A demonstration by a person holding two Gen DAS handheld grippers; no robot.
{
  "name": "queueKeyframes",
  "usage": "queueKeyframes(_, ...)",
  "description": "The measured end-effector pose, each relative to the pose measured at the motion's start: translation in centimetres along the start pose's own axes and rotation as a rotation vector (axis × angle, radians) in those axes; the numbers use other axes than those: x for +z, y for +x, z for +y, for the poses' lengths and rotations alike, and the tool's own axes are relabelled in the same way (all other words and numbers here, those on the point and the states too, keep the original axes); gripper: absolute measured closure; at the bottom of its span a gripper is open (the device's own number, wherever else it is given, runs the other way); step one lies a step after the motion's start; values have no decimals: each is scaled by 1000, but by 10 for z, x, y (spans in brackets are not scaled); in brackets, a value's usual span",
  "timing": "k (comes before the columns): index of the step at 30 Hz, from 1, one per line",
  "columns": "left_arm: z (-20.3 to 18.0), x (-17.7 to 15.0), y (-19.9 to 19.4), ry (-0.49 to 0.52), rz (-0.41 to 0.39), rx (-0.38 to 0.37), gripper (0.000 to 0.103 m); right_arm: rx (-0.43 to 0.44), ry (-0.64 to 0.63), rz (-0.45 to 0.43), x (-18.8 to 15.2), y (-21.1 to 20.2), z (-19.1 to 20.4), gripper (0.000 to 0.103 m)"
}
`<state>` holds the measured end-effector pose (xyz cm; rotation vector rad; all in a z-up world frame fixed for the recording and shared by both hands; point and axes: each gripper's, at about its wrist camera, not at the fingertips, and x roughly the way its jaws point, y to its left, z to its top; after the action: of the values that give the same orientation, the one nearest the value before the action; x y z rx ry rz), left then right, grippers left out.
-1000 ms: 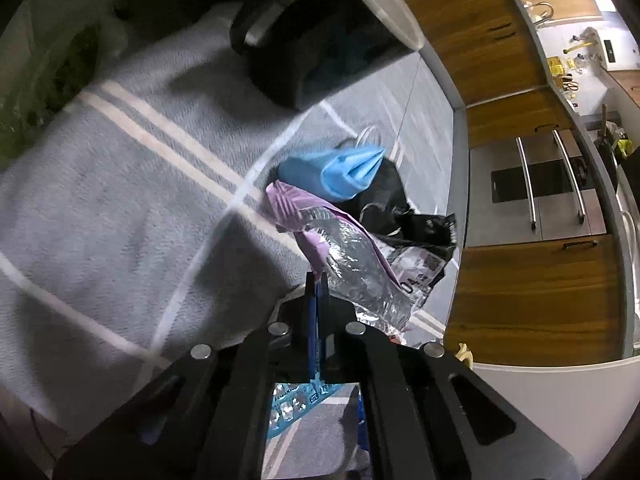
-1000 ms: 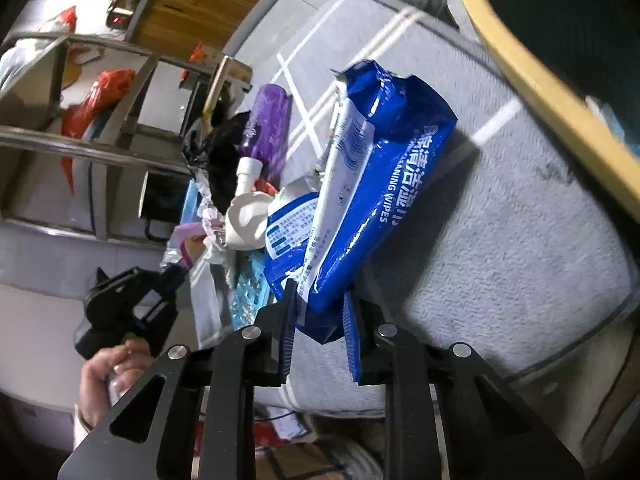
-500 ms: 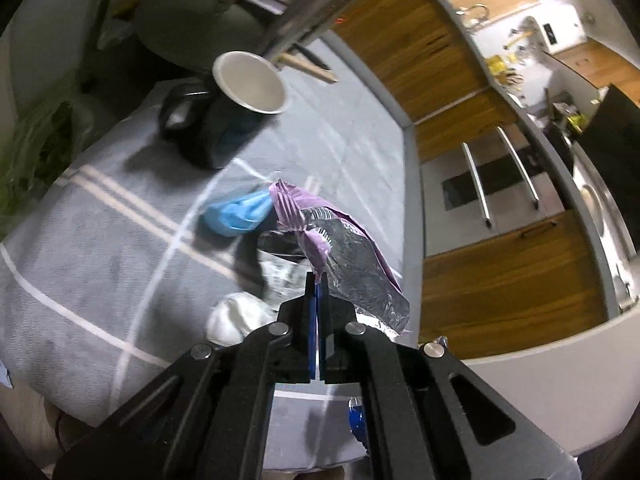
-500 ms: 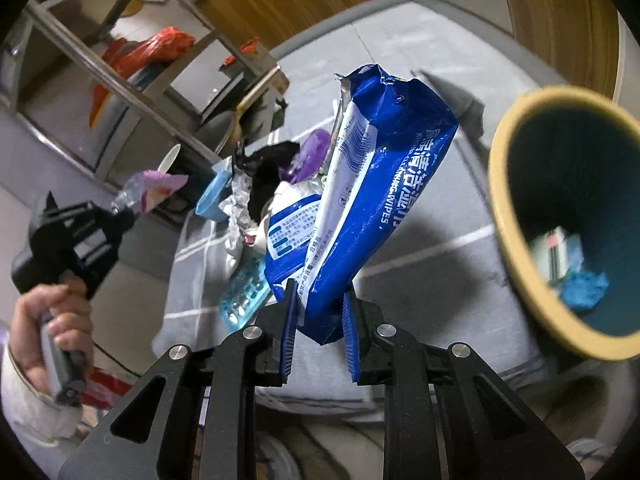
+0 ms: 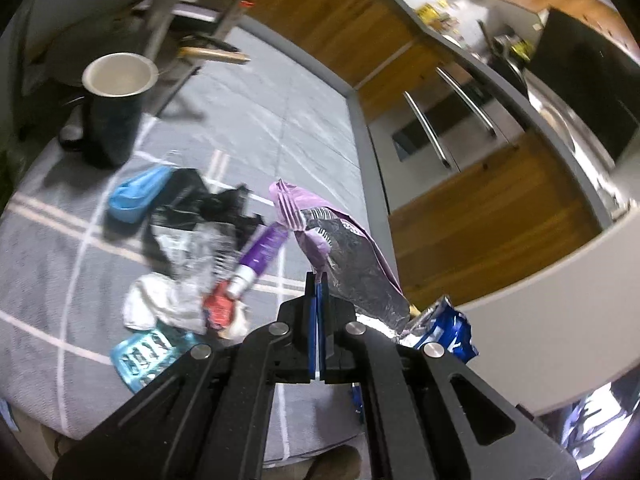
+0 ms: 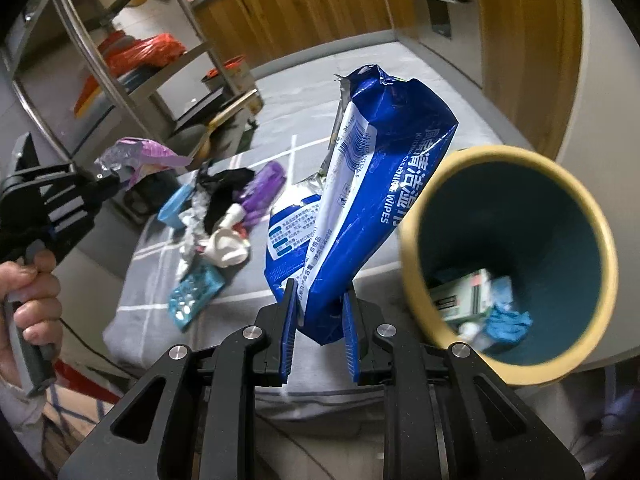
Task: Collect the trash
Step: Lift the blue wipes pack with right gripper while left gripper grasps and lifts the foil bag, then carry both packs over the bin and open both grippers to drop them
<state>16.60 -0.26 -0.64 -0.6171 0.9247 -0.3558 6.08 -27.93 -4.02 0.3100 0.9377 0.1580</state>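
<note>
My left gripper (image 5: 318, 280) is shut on the edge of a crumpled purple and silver foil wrapper (image 5: 344, 256), held in the air above the grey checked cloth (image 5: 48, 272). The right wrist view shows that same left gripper (image 6: 105, 178) at the left with the purple wrapper (image 6: 136, 154). My right gripper (image 6: 318, 308) is shut on a blue wet-wipes pack (image 6: 372, 184), lifted beside the yellow-rimmed bin (image 6: 408, 248), which holds a box and blue scraps. A trash pile (image 5: 200, 248) stays on the cloth: purple tube (image 5: 260, 256), blue blister pack (image 5: 144, 354), white tissue, black bag.
A dark cup with a pale inside (image 5: 116, 100) stands at the cloth's far left. A metal rack (image 6: 120, 60) with red bags is behind the cloth. Wooden cabinets (image 5: 480, 216) and an oven (image 5: 440, 128) line the far side. A hand (image 6: 28, 300) grips the left tool.
Both grippers have risen with their loads and rolled. The purple wrapper came up off the pile. The wipes pack moved up and toward the bin, whose inside now shows.
</note>
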Motion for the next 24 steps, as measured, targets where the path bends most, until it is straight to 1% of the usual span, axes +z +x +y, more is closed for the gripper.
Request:
queueKeyframes(9, -53, -25, 35, 149, 63, -16, 103, -86, 3, -36, -5, -19, -32, 81)
queueKeyframes(17, -106, -60, 62, 336, 109, -18, 103, -148, 17, -43, -11, -29, -59, 80)
queueKeyframes(24, -134, -82, 78, 435, 137, -15, 103, -199, 17, -34, -14, -31, -75, 80)
